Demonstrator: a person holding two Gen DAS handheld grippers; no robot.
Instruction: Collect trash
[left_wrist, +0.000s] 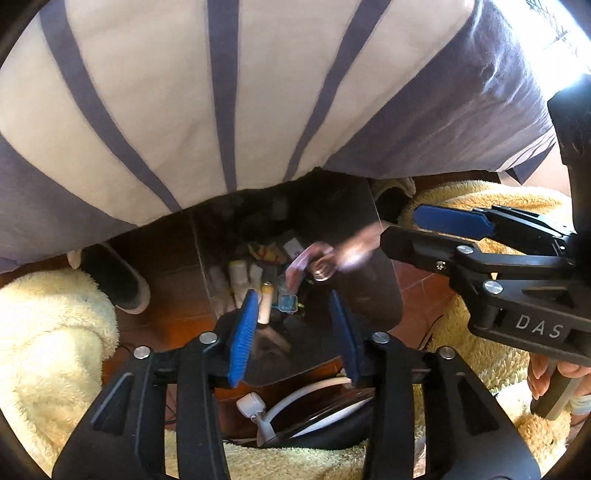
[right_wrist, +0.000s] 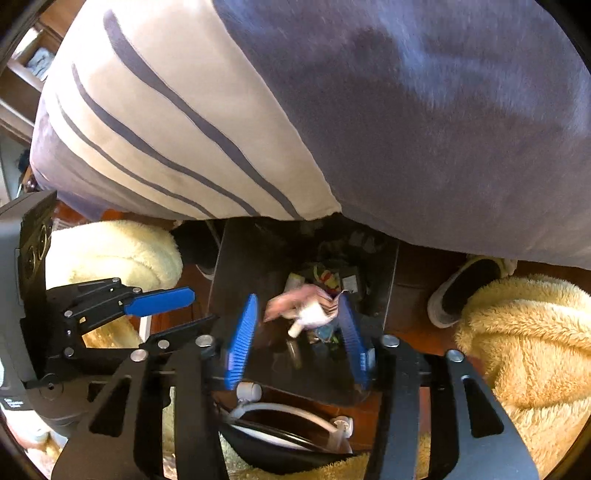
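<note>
A dark square trash bin (left_wrist: 384, 295) stands on the floor between the person's feet; it also shows in the right wrist view (right_wrist: 236, 266). Several pieces of trash lie inside: small white bottles (left_wrist: 238, 271), a blue plastic case (left_wrist: 288, 303) and a colourful wrapper (left_wrist: 264, 253). A pink-and-white crumpled piece (right_wrist: 306, 308) is blurred in mid-air over the bin opening, also seen in the left wrist view (left_wrist: 332, 256). My right gripper (right_wrist: 299, 332) is open above the bin, with nothing between its pads. My left gripper (left_wrist: 295, 325) is open and empty above the bin.
The person's striped shirt (left_wrist: 221, 92) fills the upper half of both views. Fluffy yellow trouser legs (left_wrist: 44, 332) and dark slippers (left_wrist: 118, 280) flank the bin on the red tiled floor. A white-and-black round object with a white fitting (left_wrist: 306, 417) lies just below the grippers.
</note>
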